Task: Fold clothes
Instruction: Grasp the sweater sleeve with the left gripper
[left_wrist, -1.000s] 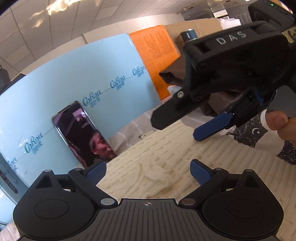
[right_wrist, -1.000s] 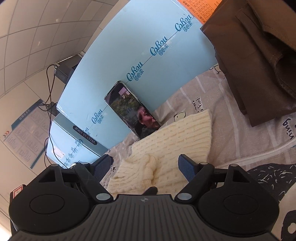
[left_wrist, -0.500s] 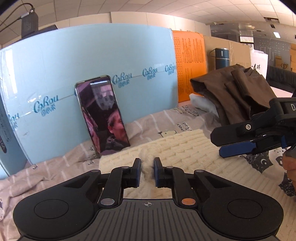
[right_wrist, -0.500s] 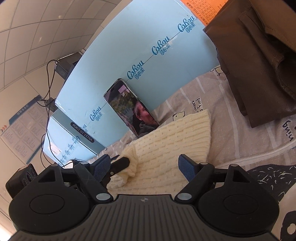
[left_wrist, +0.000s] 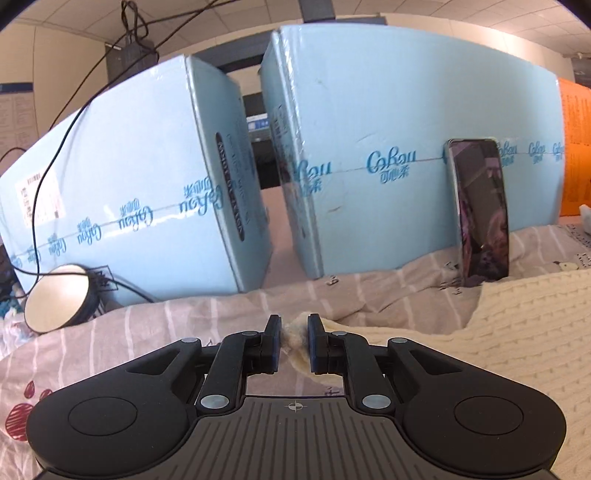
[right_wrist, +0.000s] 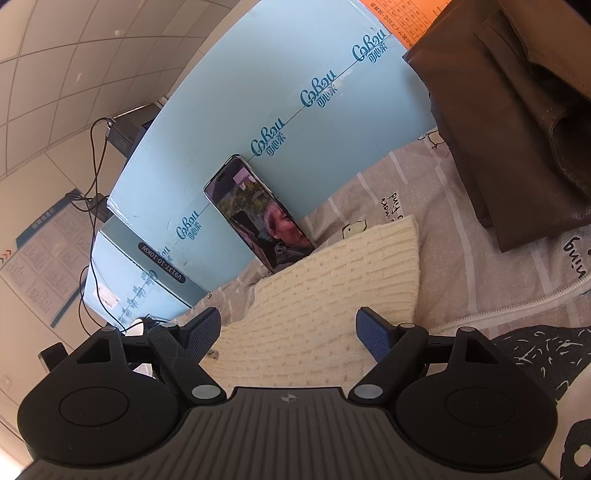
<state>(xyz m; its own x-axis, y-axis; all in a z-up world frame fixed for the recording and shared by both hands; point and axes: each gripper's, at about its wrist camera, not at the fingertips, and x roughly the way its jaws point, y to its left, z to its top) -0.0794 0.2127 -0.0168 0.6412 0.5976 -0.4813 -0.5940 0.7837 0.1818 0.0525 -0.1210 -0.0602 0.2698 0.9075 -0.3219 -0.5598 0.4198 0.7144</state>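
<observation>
Left claw (left_wrist: 294, 341): fingers pressed together on a fuzzy cream tip of the sweater (left_wrist: 524, 332), pinched between the two pads. The pinched bit is drawn out to the left of the main knit body, low over the sheet (left_wrist: 207, 325).

Right claw (right_wrist: 288, 332): fingers spread wide, nothing between them. It hangs above the sweater (right_wrist: 332, 295), one pad to each side of the knit; cannot tell whether the pads touch the fabric.

Sweater: cream, cable-knit, lying flat on the grey striped sheet (right_wrist: 443, 206). In the right wrist view its far corner points toward the brown garment (right_wrist: 517, 129), with a strip of sheet between them. Its far left edge runs just beside the foot of the phone (right_wrist: 258, 218).

Phone: leaning upright against the right-hand blue box (left_wrist: 388, 122), screen lit, base sunk into the sheet at the sweater's edge (left_wrist: 480, 214).

Second blue box (left_wrist: 129, 184) stands to the left of the first, a gap between them. Both carry blue printed lettering.

Round lamp (left_wrist: 59, 295) sits at far left on the sheet, in front of the left box, with a black cable (left_wrist: 55, 140) trailing up over it.

Orange poster (left_wrist: 576, 147) at the right edge, behind the boxes.

Brown garment is piled at the upper right of the right wrist view, well apart from both claws. A dark patterned cloth (right_wrist: 535, 354) lies at lower right, next to the right claw.
</observation>
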